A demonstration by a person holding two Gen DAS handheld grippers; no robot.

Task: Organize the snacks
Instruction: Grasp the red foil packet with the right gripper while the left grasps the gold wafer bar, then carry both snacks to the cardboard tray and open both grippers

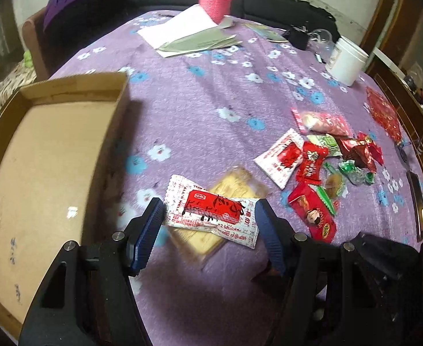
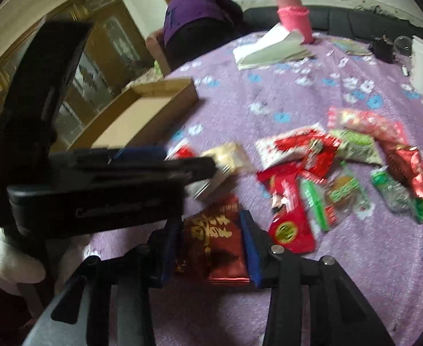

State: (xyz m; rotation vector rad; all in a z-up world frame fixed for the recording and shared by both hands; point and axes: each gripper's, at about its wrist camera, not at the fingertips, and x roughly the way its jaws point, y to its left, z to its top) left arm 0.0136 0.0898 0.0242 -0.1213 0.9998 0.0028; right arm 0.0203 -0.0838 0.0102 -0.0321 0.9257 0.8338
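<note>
My left gripper (image 1: 210, 216) is shut on a white and red snack packet (image 1: 211, 212), its blue pads at both ends, above a pale cracker pack (image 1: 226, 216) on the purple cloth. An empty cardboard tray (image 1: 47, 161) lies to its left; it also shows in the right wrist view (image 2: 142, 115). My right gripper (image 2: 211, 242) is shut on a dark red packet with gold print (image 2: 214, 242). The left gripper body (image 2: 96, 184) crosses the right wrist view. A pile of several red, green and pink snacks (image 1: 324, 167) lies to the right and also shows in the right wrist view (image 2: 341, 173).
A pink flask (image 1: 215, 0), white papers (image 1: 182, 28) and a white tub (image 1: 345, 60) stand at the far side of the floral tablecloth (image 1: 211, 101). A phone (image 1: 417, 201) lies at the right edge. A person in purple (image 2: 200, 14) sits beyond the table.
</note>
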